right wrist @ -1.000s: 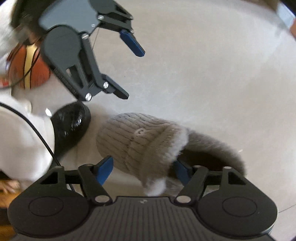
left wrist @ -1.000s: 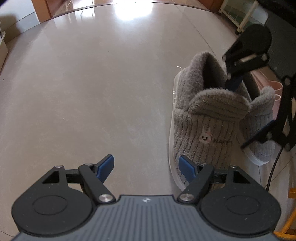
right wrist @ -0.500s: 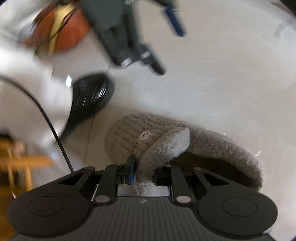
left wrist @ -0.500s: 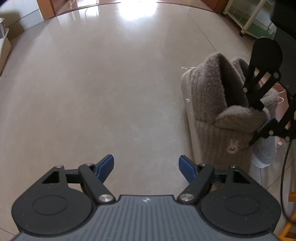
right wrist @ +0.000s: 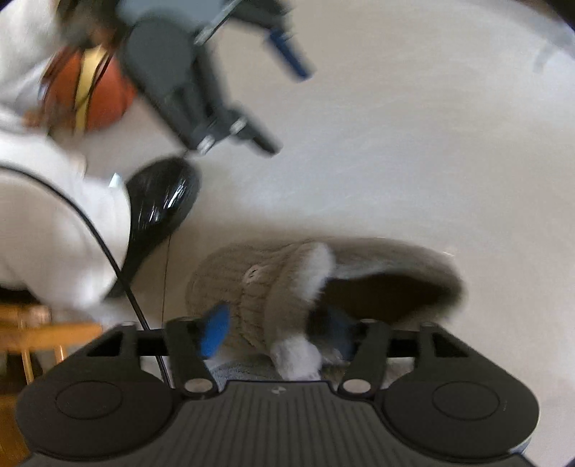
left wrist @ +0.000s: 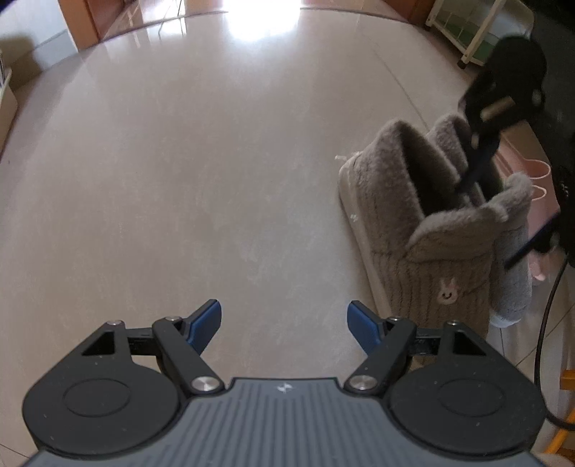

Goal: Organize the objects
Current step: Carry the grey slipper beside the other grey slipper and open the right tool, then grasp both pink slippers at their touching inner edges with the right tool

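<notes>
A grey-brown fuzzy slipper [left wrist: 424,230] with a small bunny patch lies on the pale floor at the right of the left wrist view, a second slipper [left wrist: 514,283] just behind it. My left gripper [left wrist: 284,319] is open and empty, to the left of the slippers. In the right wrist view the slipper [right wrist: 287,287] lies between my right gripper's [right wrist: 276,330] spread blue pads, its fuzzy cuff in the gap. The right gripper is open. The left gripper shows blurred at the top of the right wrist view [right wrist: 273,100].
A basketball [right wrist: 90,93] and a black shoe [right wrist: 161,201] lie to the left in the right wrist view, with a wooden stool [right wrist: 39,334] at the lower left. A white rack [left wrist: 478,32] stands at the far right; pink items [left wrist: 535,179] lie behind the slippers.
The right gripper closed on the slipper's cuff half a second ago and has now opened. The slippers sit farther right and away from my left gripper.
</notes>
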Demonstrator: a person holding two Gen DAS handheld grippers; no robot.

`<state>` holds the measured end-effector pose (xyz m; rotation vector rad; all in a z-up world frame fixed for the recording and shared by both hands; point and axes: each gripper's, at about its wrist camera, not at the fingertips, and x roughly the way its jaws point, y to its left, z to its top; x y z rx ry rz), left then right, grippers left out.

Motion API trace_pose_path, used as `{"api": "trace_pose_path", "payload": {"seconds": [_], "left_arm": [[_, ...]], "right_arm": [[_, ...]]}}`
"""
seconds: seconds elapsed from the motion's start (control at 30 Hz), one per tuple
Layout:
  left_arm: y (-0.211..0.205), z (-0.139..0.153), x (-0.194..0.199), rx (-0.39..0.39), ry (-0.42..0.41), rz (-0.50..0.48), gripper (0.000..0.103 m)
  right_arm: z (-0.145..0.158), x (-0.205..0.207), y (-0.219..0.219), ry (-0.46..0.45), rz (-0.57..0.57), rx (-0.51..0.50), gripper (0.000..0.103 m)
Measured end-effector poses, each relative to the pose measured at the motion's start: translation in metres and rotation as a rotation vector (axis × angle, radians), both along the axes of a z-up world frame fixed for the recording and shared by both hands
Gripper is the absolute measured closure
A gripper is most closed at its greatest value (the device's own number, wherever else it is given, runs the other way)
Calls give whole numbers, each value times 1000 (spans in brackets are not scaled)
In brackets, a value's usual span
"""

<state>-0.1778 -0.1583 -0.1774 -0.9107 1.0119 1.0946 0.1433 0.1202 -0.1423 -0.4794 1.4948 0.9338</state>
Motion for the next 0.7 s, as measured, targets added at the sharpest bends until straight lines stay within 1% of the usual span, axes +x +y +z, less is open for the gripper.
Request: {"api": "trace_pose_path", "payload": {"seconds": [0.17,0.27,0.4,0.47,0.5,0.6,0.67,0.7], "left_arm": [[6,9,12,30,-11,2,25],[12,12,22,43,-2,-9,18],[22,10,40,49,10,-30,18],[29,7,49,42,14,-34,18],[31,8,51,38,16,-38,17],[45,3,67,23,26,-54,18],[57,2,83,20,34,-82,18],[61,6,86,21,38,-98,17]], "right_arm": [[38,-2,-48,-81,-233,-37,34],[59,-10,-84,-90,-353,-67,34],[64,-26,-131,-99,-510,-101,31],[53,-38,-153,-96,-579,-104,22],[51,-44,-165,-88,-599,-105,20],[29,-66,-200,-17,-646,-110,19],[11,-83,-220,37,-712,-112,19],[3,-92,-229,53,-746,-121,19]]}}
